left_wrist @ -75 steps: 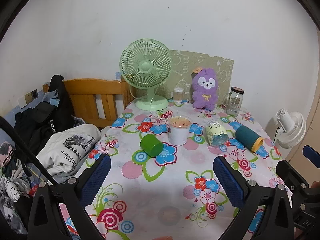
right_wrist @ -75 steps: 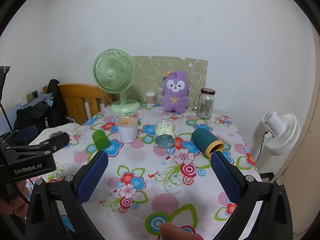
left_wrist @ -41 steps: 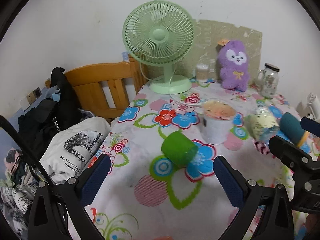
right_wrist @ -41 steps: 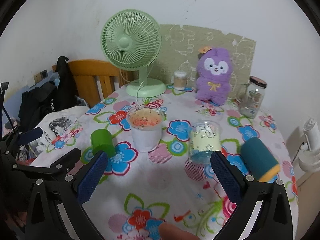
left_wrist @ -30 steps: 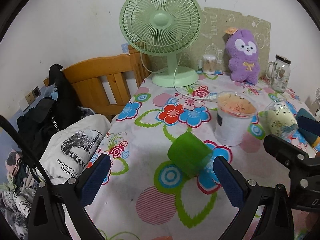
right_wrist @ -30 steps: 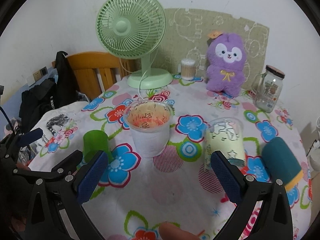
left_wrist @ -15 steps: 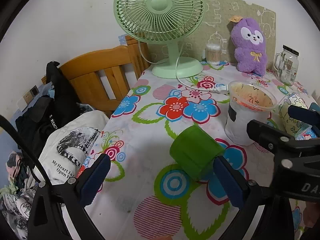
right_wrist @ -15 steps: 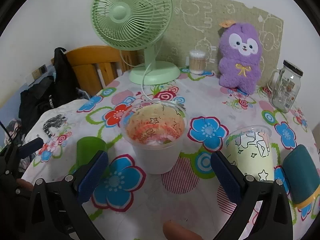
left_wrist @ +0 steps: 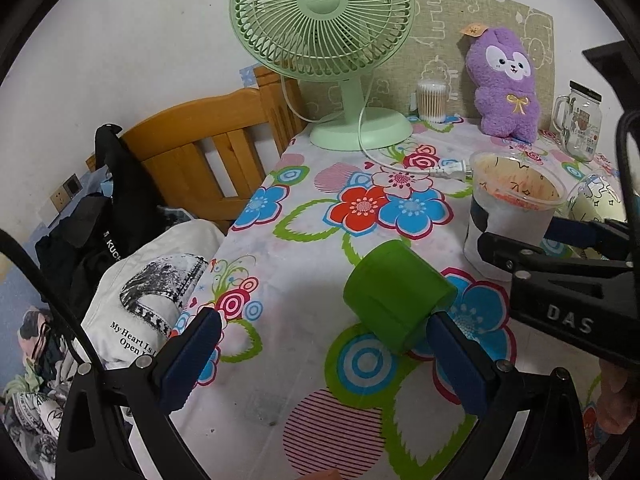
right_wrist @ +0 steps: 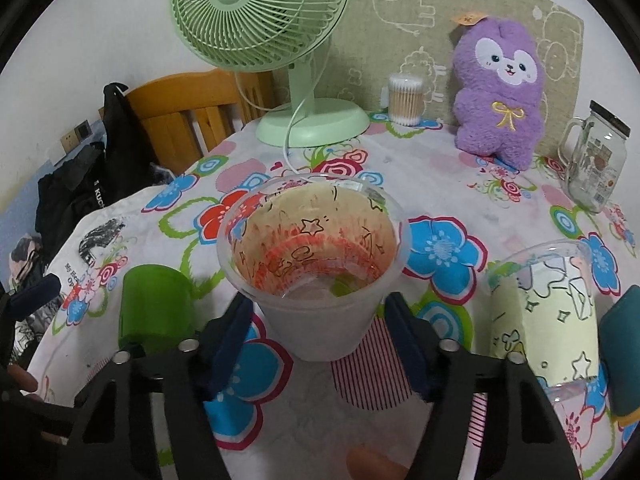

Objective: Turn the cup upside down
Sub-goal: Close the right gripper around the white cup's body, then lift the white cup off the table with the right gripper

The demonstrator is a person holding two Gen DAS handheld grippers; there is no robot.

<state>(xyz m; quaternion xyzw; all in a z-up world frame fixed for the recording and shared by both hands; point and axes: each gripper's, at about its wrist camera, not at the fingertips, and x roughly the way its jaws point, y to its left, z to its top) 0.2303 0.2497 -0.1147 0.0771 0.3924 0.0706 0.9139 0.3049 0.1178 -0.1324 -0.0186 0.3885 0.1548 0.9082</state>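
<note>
The clear plastic cup [right_wrist: 316,268] with orange-red print stands upright, mouth up, on the flower-patterned surface [right_wrist: 460,184]. The right claw [right_wrist: 320,344] is spread, and the cup's lower body sits between its two blue pads [right_wrist: 228,340], one on either side; whether the pads touch the cup wall cannot be told. In the left wrist view the same cup [left_wrist: 516,216] stands at the right, with the right claw's black frame crossing in front of its base.

The left claw [left_wrist: 320,360] is also spread and holds nothing. A green cup [left_wrist: 396,294] lies on its side on the surface just beyond the claw's right pad [left_wrist: 456,364], its far part overlapping that pad's tip, while the left pad is well apart from it. In the right wrist view the green cup [right_wrist: 154,308] lies left of the clear cup.

To the right of the clear cup stands a pale yellow printed cup [right_wrist: 544,316], and a teal cup [right_wrist: 622,344] shows at the right edge. Far across the surface are a green fan [right_wrist: 280,40], a tub of cotton swabs [right_wrist: 406,100], a purple plush toy [right_wrist: 500,88] and a glass jar [right_wrist: 596,160] with a handle.
</note>
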